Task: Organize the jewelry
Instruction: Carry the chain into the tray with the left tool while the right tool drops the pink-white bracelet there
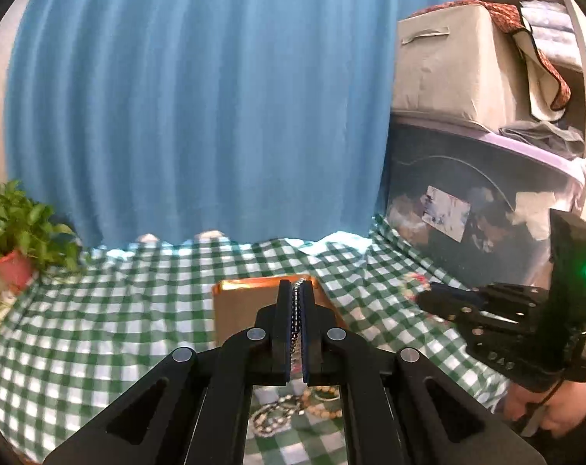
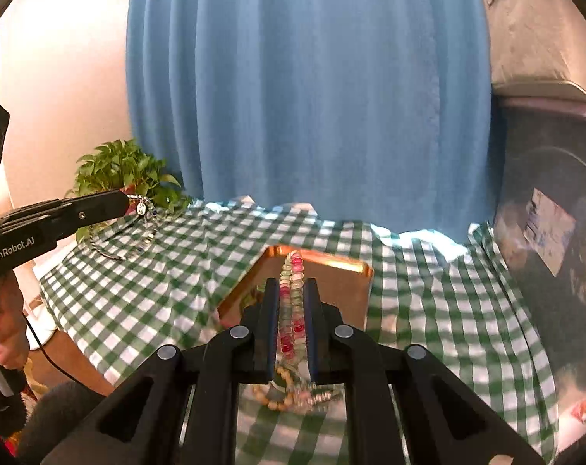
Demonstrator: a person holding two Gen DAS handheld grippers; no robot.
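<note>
Jewelry is up off the checked surface (image 2: 169, 271): the left hand-held gripper (image 1: 298, 290) pinches a silver chain (image 1: 296, 310), the right hand-held gripper (image 2: 291, 285) a pink-green bead bracelet (image 2: 292, 302), so each should lower slowly over the copper tray (image 2: 364, 271), clear of the heap (image 2: 293, 391) below.

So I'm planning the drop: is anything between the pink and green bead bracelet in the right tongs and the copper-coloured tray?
Nothing visible. The right tongs grip the pink and green bead bracelet above the checked cloth, and the copper-coloured tray lies open just beyond.
</note>
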